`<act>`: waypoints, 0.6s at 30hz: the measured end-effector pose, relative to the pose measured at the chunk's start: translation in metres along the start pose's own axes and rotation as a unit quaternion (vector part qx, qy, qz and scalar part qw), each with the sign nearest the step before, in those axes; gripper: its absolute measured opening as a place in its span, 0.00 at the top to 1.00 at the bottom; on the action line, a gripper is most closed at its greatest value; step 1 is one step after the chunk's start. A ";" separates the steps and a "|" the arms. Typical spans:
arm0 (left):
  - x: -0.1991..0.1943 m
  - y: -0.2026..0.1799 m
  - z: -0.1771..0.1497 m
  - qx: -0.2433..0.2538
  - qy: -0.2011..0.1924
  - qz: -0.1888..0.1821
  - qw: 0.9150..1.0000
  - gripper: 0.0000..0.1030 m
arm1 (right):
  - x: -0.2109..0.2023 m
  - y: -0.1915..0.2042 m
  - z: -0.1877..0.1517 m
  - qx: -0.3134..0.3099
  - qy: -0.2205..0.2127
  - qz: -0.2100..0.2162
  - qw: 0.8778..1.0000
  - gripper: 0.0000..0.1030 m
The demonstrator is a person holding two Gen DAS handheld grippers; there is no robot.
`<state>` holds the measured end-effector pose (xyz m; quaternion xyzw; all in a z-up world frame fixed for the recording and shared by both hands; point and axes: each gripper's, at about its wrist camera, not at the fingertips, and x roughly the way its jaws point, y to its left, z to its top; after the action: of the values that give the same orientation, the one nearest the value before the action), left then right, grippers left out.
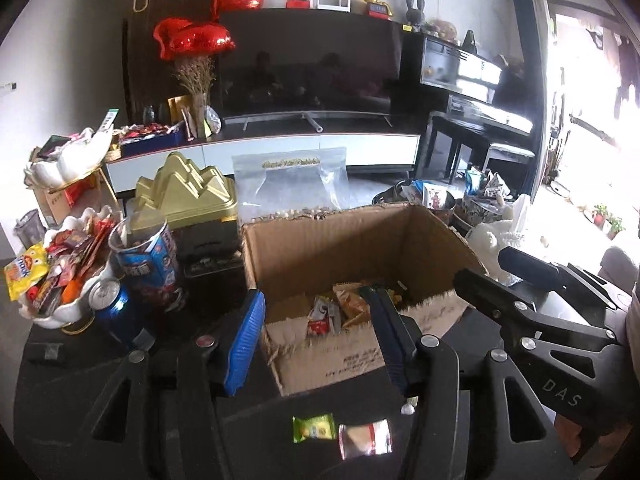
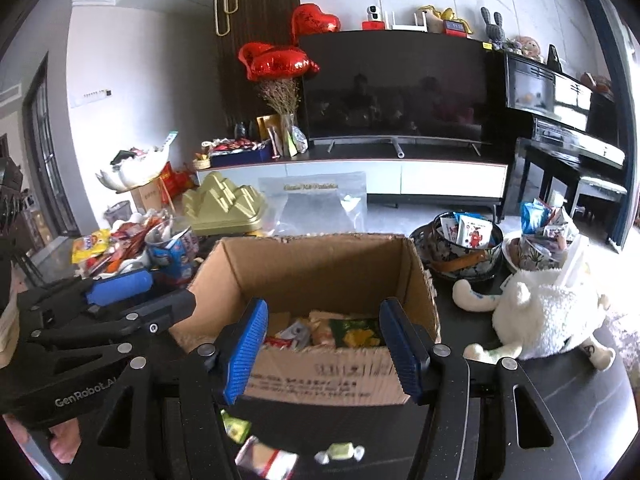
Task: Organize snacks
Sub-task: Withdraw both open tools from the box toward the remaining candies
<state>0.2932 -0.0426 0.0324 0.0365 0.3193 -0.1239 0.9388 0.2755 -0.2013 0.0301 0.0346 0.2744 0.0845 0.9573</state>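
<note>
An open cardboard box (image 1: 340, 248) (image 2: 320, 272) stands on the dark table with several snack packets (image 1: 344, 308) (image 2: 352, 332) inside. My left gripper (image 1: 316, 296) (image 2: 172, 288) hovers open over the box's near left corner, its blue pads holding nothing. Level with it on the right, my right gripper (image 2: 324, 304) (image 1: 480, 266) is open and empty above the box's near wall. In front of the box lie a green packet (image 1: 314, 428) (image 2: 236, 428), a red and silver packet (image 1: 366, 438) (image 2: 264, 460) and a wrapped candy (image 2: 340, 452).
Left of the box stand a white bowl heaped with snacks (image 1: 92, 276), a blue can (image 1: 112, 308), a blue tube (image 1: 148, 260) and a gold tin (image 1: 184, 196). A clear zip bag (image 1: 292, 180) stands behind. A white plush toy (image 2: 540, 320) and patterned bowls (image 2: 460, 248) sit on the right.
</note>
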 end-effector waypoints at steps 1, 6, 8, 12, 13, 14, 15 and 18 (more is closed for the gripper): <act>-0.004 0.000 -0.003 0.001 0.000 0.003 1.000 0.47 | -0.003 0.001 -0.002 0.001 -0.001 0.000 1.000 0.42; -0.018 0.002 -0.020 -0.006 -0.002 0.008 1.000 0.45 | -0.012 0.003 -0.018 0.008 -0.001 -0.007 1.000 0.42; -0.021 0.003 -0.026 -0.008 -0.001 0.008 1.000 0.45 | -0.014 0.004 -0.024 0.012 0.000 -0.013 1.000 0.42; -0.022 0.003 -0.041 0.000 0.003 0.024 1.000 0.44 | -0.014 0.001 -0.042 0.024 0.010 -0.017 1.000 0.42; -0.022 0.002 -0.044 0.000 0.006 0.024 1.000 0.44 | -0.013 -0.001 -0.046 0.028 0.015 -0.018 0.999 0.42; -0.020 0.002 -0.049 -0.001 0.009 0.024 1.000 0.44 | -0.011 -0.003 -0.050 0.032 0.020 -0.019 0.999 0.42; -0.018 0.002 -0.055 -0.002 0.013 0.026 1.000 0.44 | -0.009 -0.005 -0.056 0.039 0.025 -0.019 0.999 0.42; -0.009 0.003 -0.069 -0.006 0.026 0.026 0.999 0.44 | -0.003 -0.009 -0.069 0.045 0.041 -0.022 0.998 0.42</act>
<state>0.2463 -0.0278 -0.0165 0.0421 0.3437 -0.0965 0.9332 0.2377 -0.2092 -0.0280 0.0682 0.3176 0.0527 0.9443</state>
